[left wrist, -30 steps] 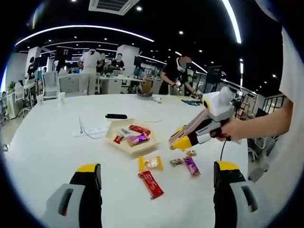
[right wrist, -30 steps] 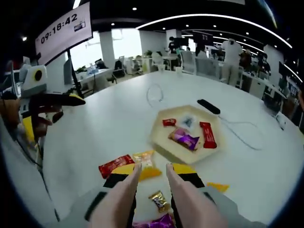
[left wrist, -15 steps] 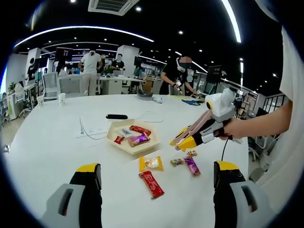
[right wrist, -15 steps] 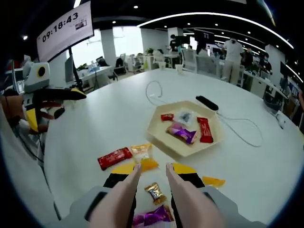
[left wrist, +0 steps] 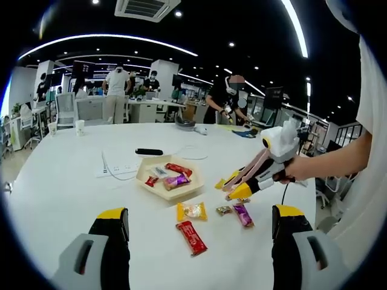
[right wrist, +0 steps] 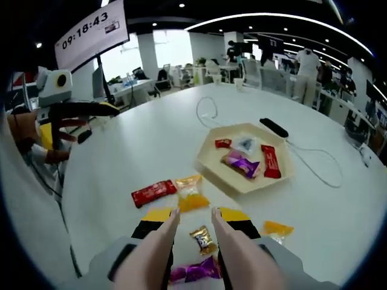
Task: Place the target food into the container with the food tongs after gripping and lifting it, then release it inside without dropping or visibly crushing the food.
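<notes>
The right gripper [right wrist: 192, 212], tongs slightly apart, is hovering over a gold candy [right wrist: 202, 239]. The tray [right wrist: 208, 168] is sitting farther off. The left gripper [left wrist: 196, 220] is staying wide apart.

L black two-jaw gripper [left wrist: 196, 232] w/ yellow tips, grey body. R grey gripper [right wrist: 191, 221] w/ yellow pads, beige tongs; white short sleeve [left wrist: 370, 78].

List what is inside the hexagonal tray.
The hexagonal tray holds four wrapped snacks: a small red packet, a clear packet, a purple wrapper and a long red bar. Anything beneath them is covered.
</notes>
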Demonstrator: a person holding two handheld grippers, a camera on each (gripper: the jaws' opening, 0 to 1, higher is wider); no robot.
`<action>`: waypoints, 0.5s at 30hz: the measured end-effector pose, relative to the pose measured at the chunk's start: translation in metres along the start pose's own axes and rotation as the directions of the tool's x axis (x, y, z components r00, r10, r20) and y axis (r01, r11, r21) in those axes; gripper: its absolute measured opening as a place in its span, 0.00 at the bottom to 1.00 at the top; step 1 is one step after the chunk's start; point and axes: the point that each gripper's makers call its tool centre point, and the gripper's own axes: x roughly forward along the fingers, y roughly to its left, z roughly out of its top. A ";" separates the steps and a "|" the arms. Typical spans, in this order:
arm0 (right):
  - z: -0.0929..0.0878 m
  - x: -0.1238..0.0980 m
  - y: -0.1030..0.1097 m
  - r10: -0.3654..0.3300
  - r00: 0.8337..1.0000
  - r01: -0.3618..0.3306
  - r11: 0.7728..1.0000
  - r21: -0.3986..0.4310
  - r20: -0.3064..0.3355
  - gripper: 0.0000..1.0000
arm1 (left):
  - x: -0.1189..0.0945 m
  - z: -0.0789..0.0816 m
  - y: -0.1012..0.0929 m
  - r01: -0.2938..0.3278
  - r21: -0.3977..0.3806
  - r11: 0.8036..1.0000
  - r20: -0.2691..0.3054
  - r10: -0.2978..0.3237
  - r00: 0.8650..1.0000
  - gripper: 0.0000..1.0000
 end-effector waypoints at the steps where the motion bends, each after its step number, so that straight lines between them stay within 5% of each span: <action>1: -0.002 0.000 -0.001 -0.001 1.000 0.001 1.000 -0.004 -0.004 0.27 | 0.000 0.000 0.000 0.001 0.002 1.000 -0.001 -0.001 1.000 0.99; 15: -0.023 0.006 -0.005 0.014 0.997 -0.016 1.000 -0.019 -0.073 0.26 | 0.002 -0.002 -0.001 0.004 -0.003 1.000 -0.006 -0.004 1.000 0.99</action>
